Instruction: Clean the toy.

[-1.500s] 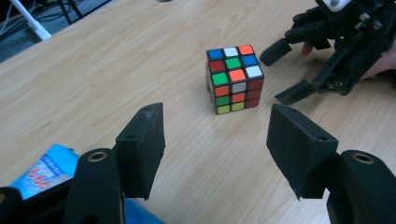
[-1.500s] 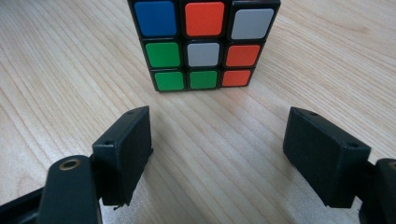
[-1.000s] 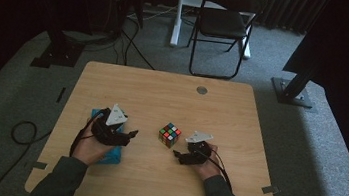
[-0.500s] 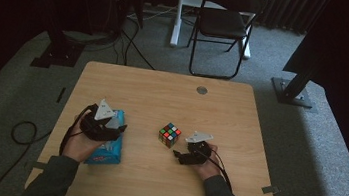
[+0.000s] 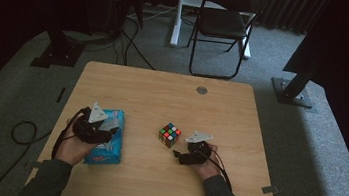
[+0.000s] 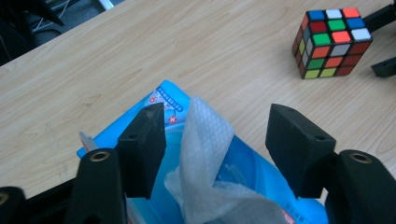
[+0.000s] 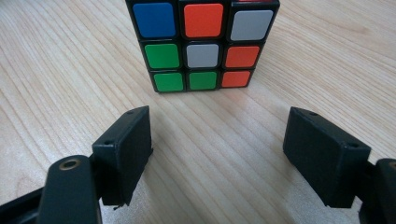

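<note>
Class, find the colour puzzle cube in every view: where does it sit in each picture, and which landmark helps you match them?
High view: the puzzle cube sits near the table's middle, just ahead of the right gripper.
Left gripper view: upper right corner, beyond the blue wipes pack.
Right gripper view: top centre, just beyond the open fingers.
Shared landmark: the light wooden table.

Black folding chair point(image 5: 223, 23) behind table point(image 5: 162, 96); floor cables point(image 5: 119, 41).
</note>
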Available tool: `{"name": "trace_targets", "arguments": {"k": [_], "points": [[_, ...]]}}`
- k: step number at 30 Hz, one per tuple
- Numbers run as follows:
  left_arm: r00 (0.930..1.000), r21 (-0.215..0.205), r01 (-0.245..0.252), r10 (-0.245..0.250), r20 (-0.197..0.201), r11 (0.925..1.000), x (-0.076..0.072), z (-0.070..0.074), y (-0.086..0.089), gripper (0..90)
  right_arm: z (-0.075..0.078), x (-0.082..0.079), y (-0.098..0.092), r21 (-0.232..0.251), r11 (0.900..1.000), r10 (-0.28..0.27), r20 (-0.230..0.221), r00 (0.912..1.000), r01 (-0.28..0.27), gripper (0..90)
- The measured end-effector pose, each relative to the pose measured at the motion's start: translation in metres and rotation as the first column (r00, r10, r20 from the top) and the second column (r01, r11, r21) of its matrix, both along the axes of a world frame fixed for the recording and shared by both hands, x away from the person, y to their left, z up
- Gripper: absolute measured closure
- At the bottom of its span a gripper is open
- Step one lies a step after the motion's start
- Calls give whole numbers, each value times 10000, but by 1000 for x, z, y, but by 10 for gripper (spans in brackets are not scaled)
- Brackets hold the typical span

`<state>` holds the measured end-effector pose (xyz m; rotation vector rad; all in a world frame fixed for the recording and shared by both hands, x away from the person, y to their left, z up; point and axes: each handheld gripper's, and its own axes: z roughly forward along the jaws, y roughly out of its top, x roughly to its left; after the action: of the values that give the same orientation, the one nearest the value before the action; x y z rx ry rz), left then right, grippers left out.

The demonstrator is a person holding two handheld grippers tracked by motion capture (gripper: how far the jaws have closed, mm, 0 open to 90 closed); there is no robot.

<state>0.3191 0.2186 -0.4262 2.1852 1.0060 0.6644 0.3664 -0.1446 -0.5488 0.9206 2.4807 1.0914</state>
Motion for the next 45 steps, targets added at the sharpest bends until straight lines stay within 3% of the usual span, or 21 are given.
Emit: {"name": "trace_targets", "arguments": {"k": [6,12,24,29,36,42,45], "points": [[9999,410,-106,110,-102,9991,-4,-2,2,457,0,0,0,-2,10000,1,-1,10000,-1,233],[9994,192,-321,324,-127,9993,-6,-2,6,508,0,0,0,1,10000,0,1,10000,0,233],[9982,259,-546,552,-229,9982,-13,-3,12,589,0,0,0,-8,10000,6,2,10000,-6,233],[9963,102,-760,764,-397,9971,-14,-4,15,666,0,0,0,-9,10000,6,1,10000,-6,233],[9920,-378,-1041,1010,-753,9939,-12,-8,22,886,0,0,0,-10,10000,6,2,10000,-6,233],[9922,-1025,-1083,1011,-727,9888,-11,-3,26,898,0,0,0,-10,10000,8,3,10000,-8,233],[9932,-1061,-1072,1015,-576,9886,-11,1,25,899,0,0,0,-9,10000,7,2,10000,-7,233]]}}
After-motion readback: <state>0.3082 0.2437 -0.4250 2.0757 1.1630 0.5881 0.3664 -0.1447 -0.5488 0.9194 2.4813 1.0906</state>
